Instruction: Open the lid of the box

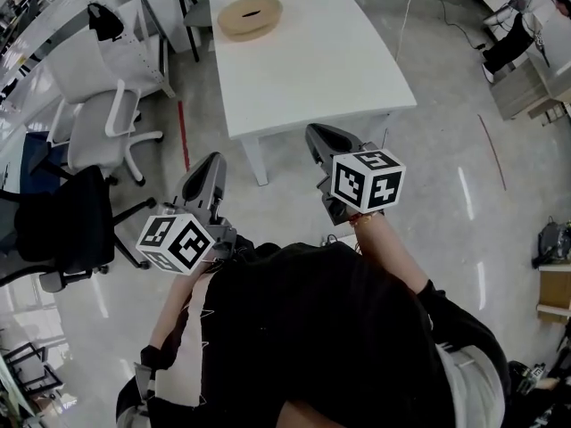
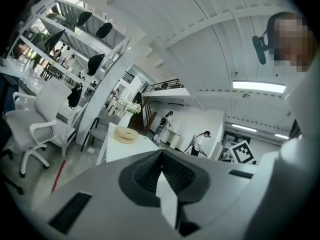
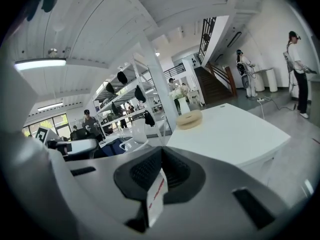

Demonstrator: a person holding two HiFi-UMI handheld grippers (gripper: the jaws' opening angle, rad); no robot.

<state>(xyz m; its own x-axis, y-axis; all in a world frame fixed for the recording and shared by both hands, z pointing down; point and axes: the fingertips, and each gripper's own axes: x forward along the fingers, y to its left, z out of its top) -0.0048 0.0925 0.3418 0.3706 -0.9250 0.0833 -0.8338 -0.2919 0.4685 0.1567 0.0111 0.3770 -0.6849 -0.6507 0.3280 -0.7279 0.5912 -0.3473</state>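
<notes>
Beside the left edge of the counter point(image 1: 312, 61), white office chairs point(image 1: 100, 119) stand on the floor point(image 1: 428, 176), with a black chair point(image 1: 62, 226) nearer the person. Next comes the left tool point(image 1: 211, 160), held out over the floor and short of the counter's near edge; its own view shows its pads pressed together with nothing between them. Beyond it, close to the counter's far left corner, sits the box point(image 1: 251, 15), round and tan. Its lid point(image 1: 251, 7) appears to be in place, though the seam is too small to make out from here. The rest of the counter is bare white, with only a small round mark near the far edge. To the right, the right tool point(image 1: 321, 134) hangs just off the near edge, tilted a little downward; its pads are likewise closed on each other and empty. Both gripper views look across the counter toward the box, which lies well apart from either tool.

The step in hand looks like the approach; nothing of the task's own work has begun, and the lid is untouched. The next move probably calls for closing the gap to the far left corner, since the box lies across the full depth of the counter. One tool would then need to spread its jaws and steady the box wall, while the other takes the lid's rim and lifts it clear. A light round box may slide or tip if only the lid is pulled.
</notes>
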